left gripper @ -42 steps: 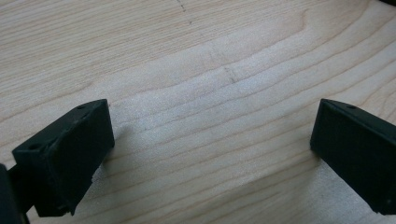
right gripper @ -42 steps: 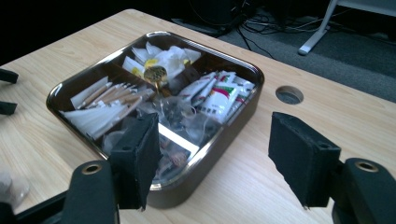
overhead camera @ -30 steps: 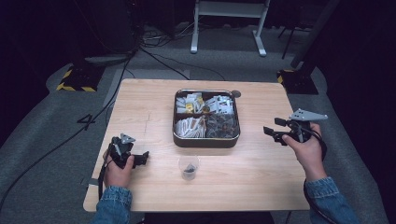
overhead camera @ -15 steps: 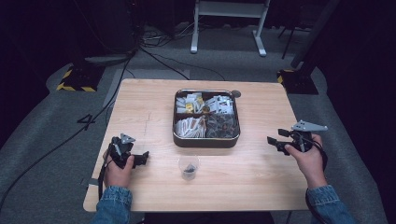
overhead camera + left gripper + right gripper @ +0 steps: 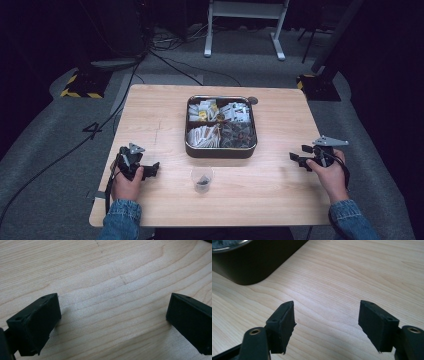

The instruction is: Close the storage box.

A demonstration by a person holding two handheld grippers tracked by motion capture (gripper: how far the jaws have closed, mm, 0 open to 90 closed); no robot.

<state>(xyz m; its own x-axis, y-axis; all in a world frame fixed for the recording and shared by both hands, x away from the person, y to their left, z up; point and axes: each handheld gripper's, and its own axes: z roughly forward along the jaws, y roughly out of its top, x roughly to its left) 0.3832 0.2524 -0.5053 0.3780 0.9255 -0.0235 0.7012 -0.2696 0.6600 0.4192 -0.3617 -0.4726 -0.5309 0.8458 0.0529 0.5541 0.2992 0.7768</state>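
Nearest the person, a small clear plastic cup point(image 5: 202, 179) stands on the table point(image 5: 280, 200), just in front of the divided metal tray point(image 5: 220, 150) and between the two hands. Something small and dark lies in its bottom; what it is cannot be made out. The cup looks light, thin-walled and easy to crush or tip, so a gentle pinch across the rim or upper wall, with little squeeze, seems the safest hold.

To the cup's left, near the table's front corner, the left tool point(image 5: 150, 170) rests low with its jaws apart and nothing but bare wood between them point(image 5: 112, 315). To the cup's right, well apart from it, the right tool point(image 5: 298, 159) sits low over the wood, its jaws having just been opening, nothing between them, the tray's dark corner point(image 5: 257, 262) ahead of it.

Behind the cup, the tray holds packets and small wrapped items in four compartments. These look light and slippery, best picked singly by an edge.
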